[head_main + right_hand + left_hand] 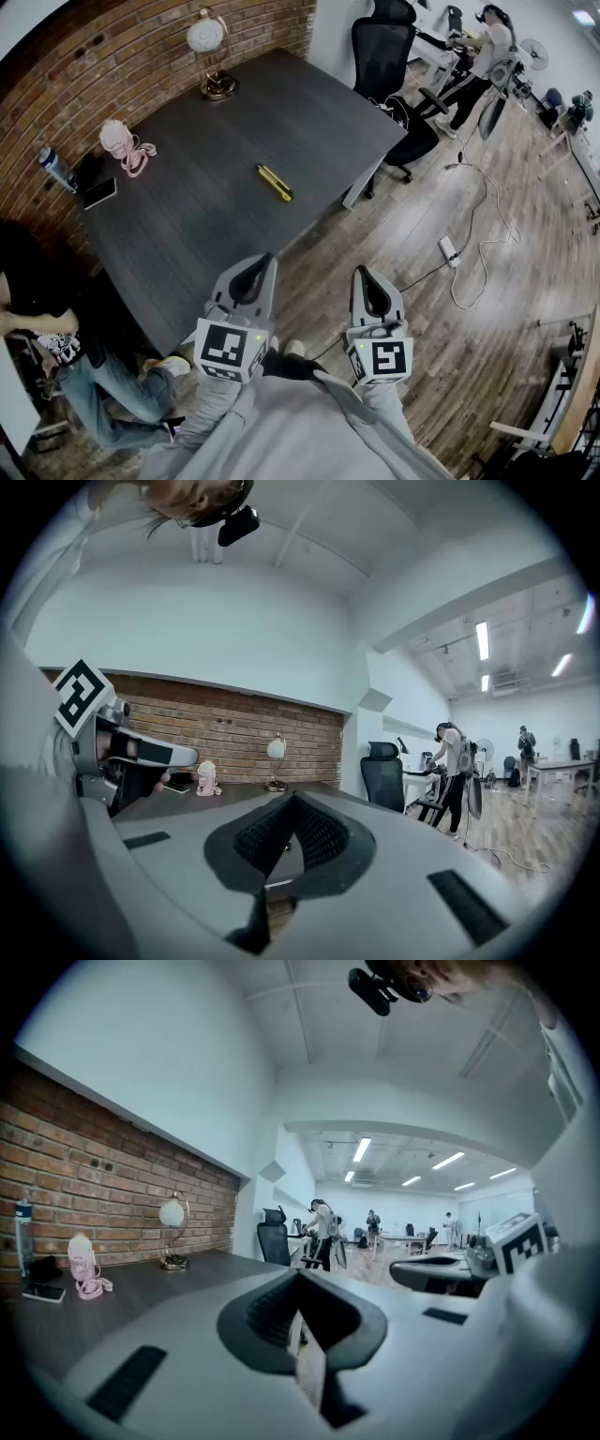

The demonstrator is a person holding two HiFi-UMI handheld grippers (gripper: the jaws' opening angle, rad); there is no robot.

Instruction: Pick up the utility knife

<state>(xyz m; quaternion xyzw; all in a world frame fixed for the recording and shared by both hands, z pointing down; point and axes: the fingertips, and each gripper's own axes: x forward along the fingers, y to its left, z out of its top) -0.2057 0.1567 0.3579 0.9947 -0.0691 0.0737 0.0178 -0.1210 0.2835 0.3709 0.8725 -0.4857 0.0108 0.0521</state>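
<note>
**Head view.** A utility knife [274, 182], slim with a yellow body and dark trim, lies flat on the dark table [234, 112]. It sits right of the table's middle, near its right-hand edge, with bare top all round it. A globe table lamp [211, 58] stands at the table's far corner. A pink corded object [127, 145], a phone [98, 193] and a bottle [54, 169] lie along the table's left side by the brick wall. All of these are well apart from the knife.

**Grippers.** The left gripper [265, 258] is held at the table's near edge. The right gripper [362, 272] is off the table's near corner, above the wooden floor. Neither has reached the knife. In each gripper view the jaws meet at their tips with nothing between them, for both the left gripper [298, 1274] and the right gripper [293, 797]. Both are closed and empty.

**Handling, judged.**
- The knife is probably light and stiff, with a smooth casing that could skate on the smooth table top if it is pushed from one side only.
- It lies low, so the jaws would first have to part and then come down on either side of its narrow width.
- The best hold is likely at mid-length on the yellow casing, where it balances, and away from the blade end.
- Whether the blade is extended, and which end carries it, is too small to tell.
</note>
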